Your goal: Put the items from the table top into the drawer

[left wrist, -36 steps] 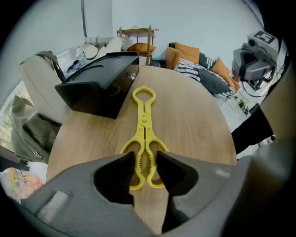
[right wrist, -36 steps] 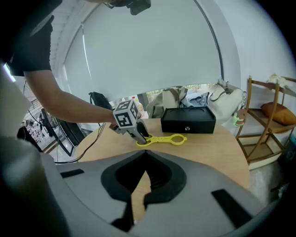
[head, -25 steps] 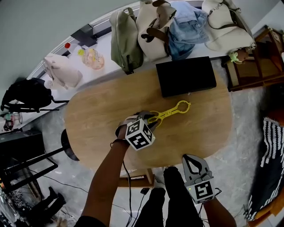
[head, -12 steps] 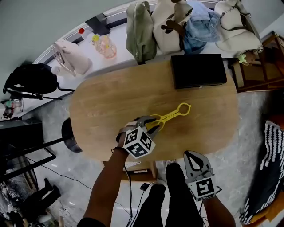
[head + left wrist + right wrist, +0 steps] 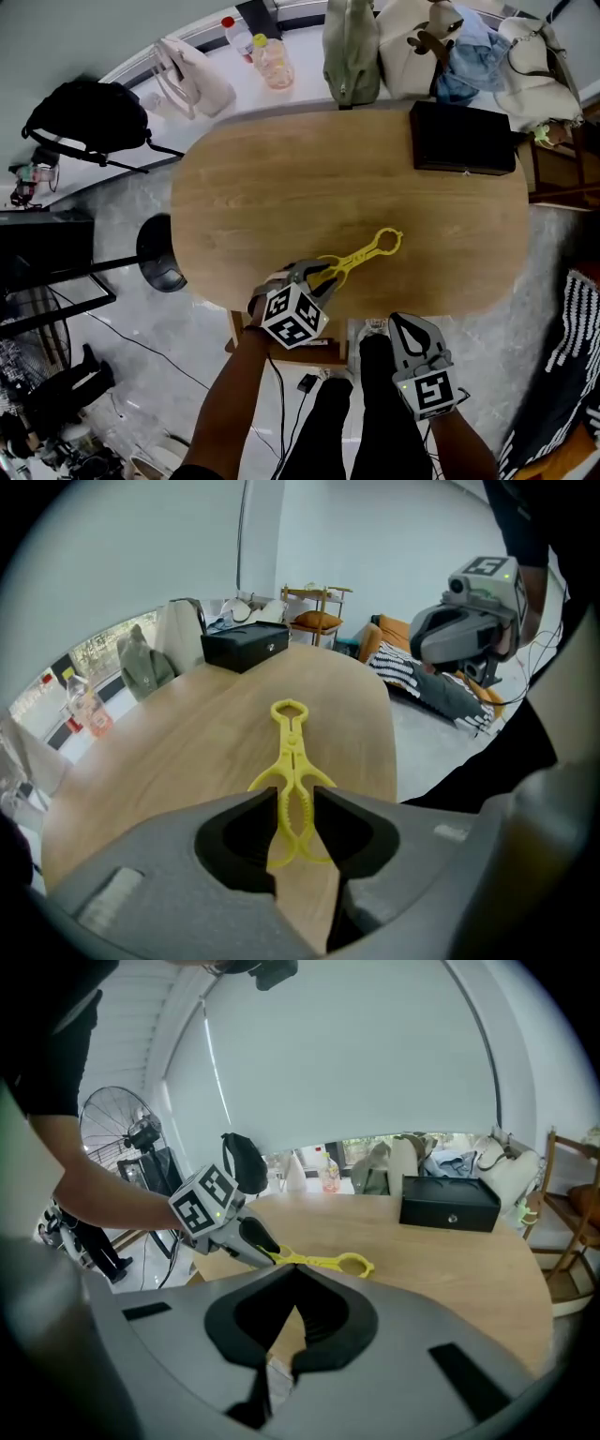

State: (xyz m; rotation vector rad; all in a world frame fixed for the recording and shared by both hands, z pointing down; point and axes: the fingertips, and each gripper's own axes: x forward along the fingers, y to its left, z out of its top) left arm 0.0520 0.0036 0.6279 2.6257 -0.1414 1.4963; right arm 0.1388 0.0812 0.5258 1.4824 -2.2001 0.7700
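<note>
Yellow plastic tongs point(image 5: 361, 258) stretch over the wooden table point(image 5: 281, 187) near its front edge, ring end pointing toward the back right. My left gripper point(image 5: 314, 274) is shut on their handle end, and the left gripper view shows the tongs point(image 5: 289, 752) pinched between the jaws of the left gripper point(image 5: 294, 803). The black drawer box point(image 5: 464, 139) stands at the table's far right corner, its front closed. My right gripper point(image 5: 405, 323) hangs off the table's front edge, shut and holding nothing. The right gripper view looks past the right gripper point(image 5: 295, 1271) at the tongs point(image 5: 323, 1262) and the box point(image 5: 450, 1202).
Several bags point(image 5: 352, 42) and a bottle point(image 5: 272, 61) line the white ledge behind the table. A black backpack point(image 5: 94, 117) and a round stool point(image 5: 164, 253) are at the left, with a wooden chair point(image 5: 562, 159) at the right. Cables run across the floor by the person's legs.
My left gripper has drawn the tongs toward the table's front edge, farther from the black box. The right gripper has backed off with it, and the head view has pulled away from the table.
</note>
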